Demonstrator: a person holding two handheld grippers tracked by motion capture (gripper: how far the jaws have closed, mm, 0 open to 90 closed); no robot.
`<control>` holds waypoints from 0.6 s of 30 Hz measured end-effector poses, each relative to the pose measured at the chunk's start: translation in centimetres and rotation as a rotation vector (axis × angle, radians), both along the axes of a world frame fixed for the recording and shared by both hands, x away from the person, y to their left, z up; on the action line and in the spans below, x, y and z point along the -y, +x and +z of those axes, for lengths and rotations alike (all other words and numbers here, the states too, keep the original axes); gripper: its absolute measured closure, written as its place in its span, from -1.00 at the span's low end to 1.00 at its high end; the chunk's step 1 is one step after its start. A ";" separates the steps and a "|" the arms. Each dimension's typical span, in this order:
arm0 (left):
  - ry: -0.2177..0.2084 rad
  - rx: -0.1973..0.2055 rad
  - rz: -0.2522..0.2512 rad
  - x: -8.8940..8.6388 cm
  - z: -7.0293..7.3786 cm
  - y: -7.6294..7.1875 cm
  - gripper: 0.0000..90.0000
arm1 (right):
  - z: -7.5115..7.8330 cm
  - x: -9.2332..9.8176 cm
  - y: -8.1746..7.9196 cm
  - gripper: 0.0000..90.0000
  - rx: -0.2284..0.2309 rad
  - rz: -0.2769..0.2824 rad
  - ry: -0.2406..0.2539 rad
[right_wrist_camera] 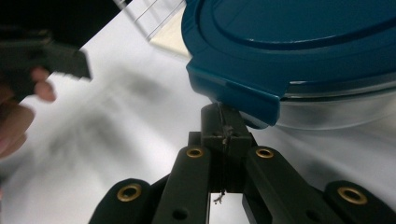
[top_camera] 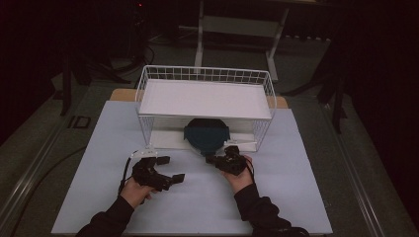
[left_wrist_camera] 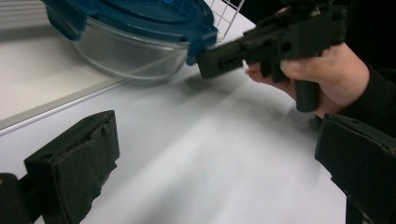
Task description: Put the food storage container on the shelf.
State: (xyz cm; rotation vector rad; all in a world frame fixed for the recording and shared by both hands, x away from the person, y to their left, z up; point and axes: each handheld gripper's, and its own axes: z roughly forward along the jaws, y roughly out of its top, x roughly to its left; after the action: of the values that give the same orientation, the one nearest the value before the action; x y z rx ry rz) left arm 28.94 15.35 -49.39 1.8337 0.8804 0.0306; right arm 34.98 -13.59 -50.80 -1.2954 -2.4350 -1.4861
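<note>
Our right gripper (right_wrist_camera: 225, 122), fingers pressed together, noses under the lid (right_wrist_camera: 289, 46) tab of the bowl (left_wrist_camera: 130, 58); lid still on. Left gripper (top_camera: 165, 170) waits, fingers spread.

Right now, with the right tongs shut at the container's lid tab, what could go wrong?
1. The right tongs are shut with their tip under the blue lid's clip tab, not clamped on it. Lifting may slip off, or pop the clip.
2. The clear container sits half out from under the wire basket shelf. A pull or lift could knock it against the wires.
3. The left tongs are open and off the container, so nothing steadies it; it may slide.
</note>
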 end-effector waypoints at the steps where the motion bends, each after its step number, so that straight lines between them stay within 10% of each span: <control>1: 0.002 0.000 -0.002 0.0 0.0 0.0 -1.00 | 0.0 0.0 0.3 1.00 -0.003 -0.008 0.003; 18: 0.000 0.008 -0.009 0.0 -0.1 -0.2 -1.00 | -0.1 -0.6 3.7 1.00 -0.004 -0.073 0.017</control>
State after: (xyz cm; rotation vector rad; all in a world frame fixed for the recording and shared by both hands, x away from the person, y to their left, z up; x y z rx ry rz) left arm 28.72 15.30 -49.52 1.8359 0.8671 0.0322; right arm 38.68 -12.99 -50.86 -1.3975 -2.3920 -1.5151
